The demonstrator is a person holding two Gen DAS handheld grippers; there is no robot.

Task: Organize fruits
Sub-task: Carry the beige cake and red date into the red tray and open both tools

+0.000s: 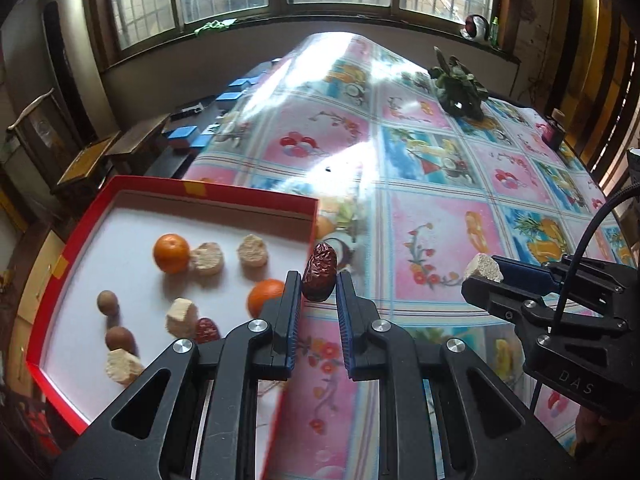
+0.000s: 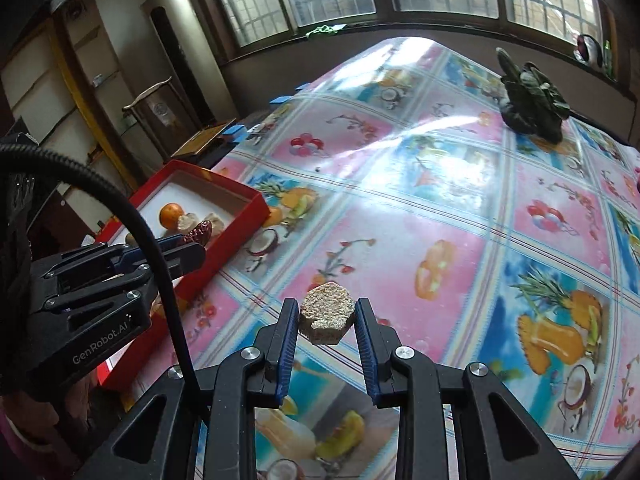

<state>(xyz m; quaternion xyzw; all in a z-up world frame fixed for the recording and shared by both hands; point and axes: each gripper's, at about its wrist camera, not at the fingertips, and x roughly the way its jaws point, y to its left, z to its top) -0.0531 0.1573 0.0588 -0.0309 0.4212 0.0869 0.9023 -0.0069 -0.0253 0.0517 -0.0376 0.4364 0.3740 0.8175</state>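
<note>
- Date [image 1: 319, 271], wrinkled and light, likely gives a little under pressure; it is best pinched across its middle, as the left tool [image 1: 318, 292] does now, closed on it just right of the red box [image 1: 256, 196].
- Beige chunk [image 2: 326, 314] looks dry and crumbly, so a gentle squeeze on its flat sides suits; the right tool [image 2: 326, 322] grips it narrowly, above the desk [image 2: 440, 208].
- Oranges [image 1: 171, 253] and other pieces lie in the box, at left.
</note>
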